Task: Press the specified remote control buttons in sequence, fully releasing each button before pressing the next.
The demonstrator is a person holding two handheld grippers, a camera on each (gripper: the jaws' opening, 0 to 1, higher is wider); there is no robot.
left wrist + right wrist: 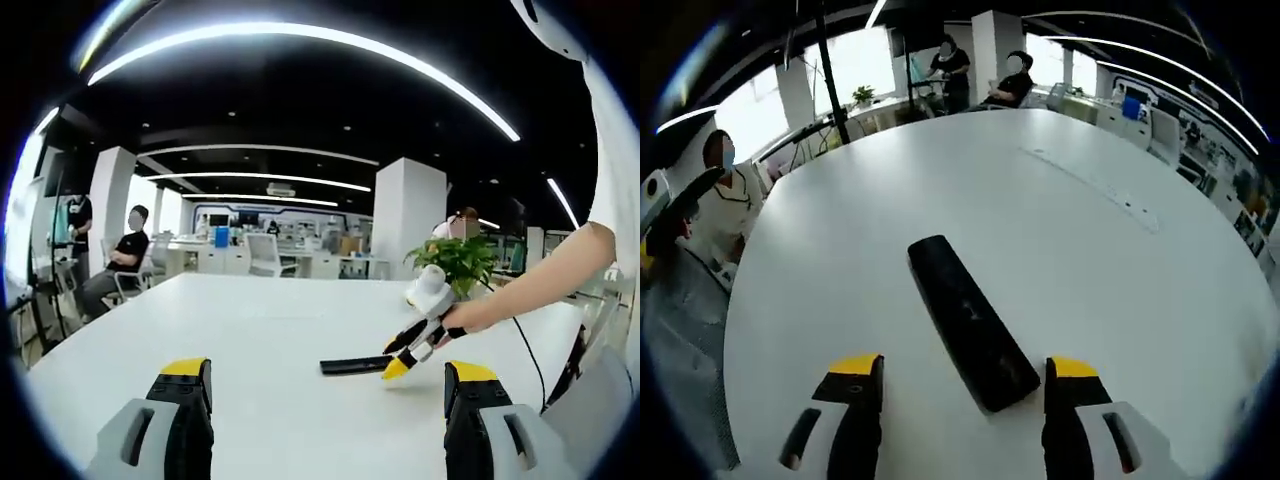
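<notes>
A broad white desk fills an open-plan office, seated people and a potted plant beyond its far edge; on it lies a single black remote control, flat and lengthwise, its near end reaching between the jaws of the right gripper in the right gripper view; those yellow-tipped jaws stand wide apart and hold nothing, and whether either tip touches the remote cannot be told. In the left gripper view the same remote shows as a thin dark bar toward the right side of the desk, the right gripper angled down at its end in a person's hand; the left gripper hangs well back from it, jaws spread wide and empty. By the look of it the approach to a button press is in hand, no press yet made; the buttons are too dark to pick out. The next move seems to call for bringing one jaw tip down squarely on the chosen button, then lifting fully clear.
</notes>
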